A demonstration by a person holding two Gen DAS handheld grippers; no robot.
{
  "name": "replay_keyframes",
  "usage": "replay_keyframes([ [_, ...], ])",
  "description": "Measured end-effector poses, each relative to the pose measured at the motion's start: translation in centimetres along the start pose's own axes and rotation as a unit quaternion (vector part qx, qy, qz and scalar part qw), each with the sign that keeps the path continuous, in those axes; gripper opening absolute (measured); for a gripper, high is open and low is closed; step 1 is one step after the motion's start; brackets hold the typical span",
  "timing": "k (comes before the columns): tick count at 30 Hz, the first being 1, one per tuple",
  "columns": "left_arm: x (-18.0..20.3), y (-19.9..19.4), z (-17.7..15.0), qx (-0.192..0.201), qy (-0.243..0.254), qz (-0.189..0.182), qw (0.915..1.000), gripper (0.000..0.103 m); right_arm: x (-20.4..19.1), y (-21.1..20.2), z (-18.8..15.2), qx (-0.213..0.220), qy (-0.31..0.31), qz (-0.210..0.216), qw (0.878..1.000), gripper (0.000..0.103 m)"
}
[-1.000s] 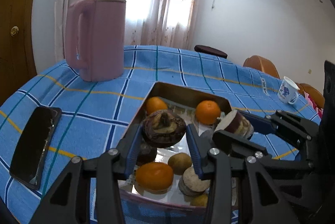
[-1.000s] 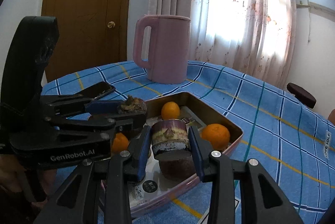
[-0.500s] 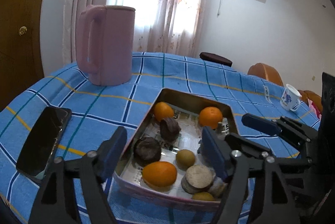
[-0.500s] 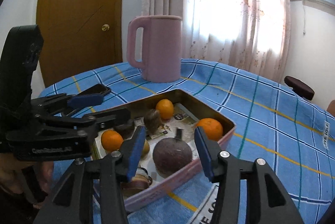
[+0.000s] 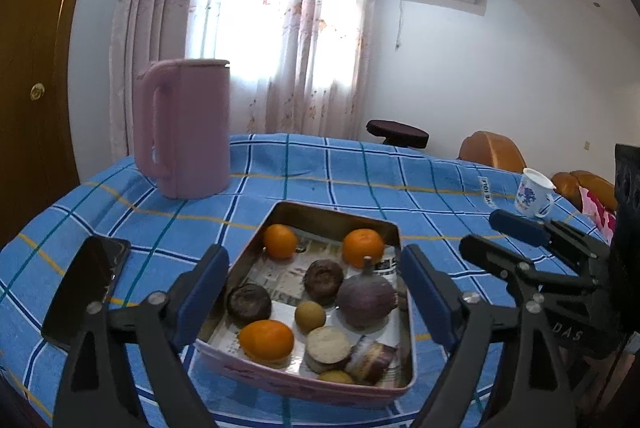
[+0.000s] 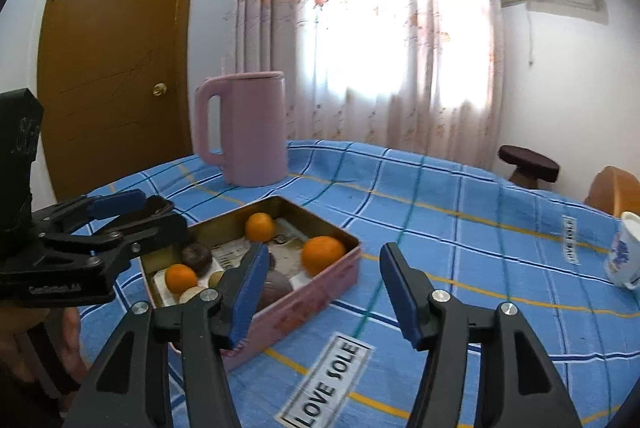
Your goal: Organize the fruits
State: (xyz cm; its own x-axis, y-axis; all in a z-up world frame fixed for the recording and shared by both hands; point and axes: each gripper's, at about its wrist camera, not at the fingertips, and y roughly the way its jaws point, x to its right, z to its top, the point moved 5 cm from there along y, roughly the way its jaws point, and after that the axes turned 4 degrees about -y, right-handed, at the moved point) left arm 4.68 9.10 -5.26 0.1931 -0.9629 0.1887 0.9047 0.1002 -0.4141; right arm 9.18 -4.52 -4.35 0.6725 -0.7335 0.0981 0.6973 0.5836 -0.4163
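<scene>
A pink-walled metal tray (image 5: 336, 214) on the blue checked cloth holds three oranges (image 5: 266, 339), two dark brown fruits (image 5: 323, 277), a round purple fruit (image 5: 365, 295), a small yellowish fruit (image 5: 310, 315) and cut pieces (image 5: 328, 344). My left gripper (image 5: 314, 260) hangs just short of the tray, its jaws opening wide with nothing gripped. My right gripper (image 6: 324, 256) hovers over the tray's right end (image 6: 320, 292), its jaws also opening and holding nothing. Each gripper shows in the other's view: the right gripper (image 5: 500, 244) and the left gripper (image 6: 156, 216).
A tall pink jug (image 5: 188, 128) stands behind the tray. A black phone (image 5: 86, 288) lies to its left. A white patterned cup (image 5: 534, 194) sits at the far right. Beyond the table are a dark stool (image 5: 396, 130) and orange chairs (image 5: 492, 150). A hand (image 6: 24, 348) holds the left gripper.
The left gripper let go of a dark brown fruit and the right of the purple fruit; both now lie in the tray. Both grippers opened and drew back and upward.
</scene>
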Motion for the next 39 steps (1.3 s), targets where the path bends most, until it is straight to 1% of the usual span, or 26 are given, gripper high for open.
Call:
replay_keyframes([
  [2,0.4,-0.2,0.0,0.003,0.004,-0.001,1.0,0.096,0.4,-0.5,0.0,0.004,0.004,-0.005,1.0,0.064],
  [9,1.8,-0.6,-0.1,0.002,0.012,-0.01,0.9999,0.096,1.5,-2.1,0.1,0.014,0.016,-0.015,1.0,0.065],
  [12,2.6,-0.8,-0.2,0.003,0.016,-0.014,0.9998,0.098,1.7,-2.7,0.1,0.017,0.019,-0.02,0.999,0.065],
  [19,4.1,-1.1,-0.5,0.002,0.026,-0.023,0.9994,0.099,2.4,-3.9,0.1,0.023,0.026,-0.033,0.999,0.065],
  [27,5.3,-1.6,-0.7,0.002,0.039,-0.026,0.9989,0.1,2.7,-5.1,0.2,0.032,0.033,-0.04,0.998,0.066],
  [29,5.4,-1.9,-0.6,0.004,0.041,-0.025,0.9988,0.1,2.4,-5.3,0.4,0.035,0.031,-0.041,0.998,0.067],
  [32,5.5,-2.2,-0.5,0.006,0.043,-0.024,0.9988,0.102,2.2,-5.6,0.5,0.041,0.03,-0.042,0.998,0.073],
  [39,5.7,-2.5,-0.4,0.009,0.045,-0.024,0.9987,0.103,2.4,-6.3,0.4,0.045,0.031,-0.045,0.997,0.073],
])
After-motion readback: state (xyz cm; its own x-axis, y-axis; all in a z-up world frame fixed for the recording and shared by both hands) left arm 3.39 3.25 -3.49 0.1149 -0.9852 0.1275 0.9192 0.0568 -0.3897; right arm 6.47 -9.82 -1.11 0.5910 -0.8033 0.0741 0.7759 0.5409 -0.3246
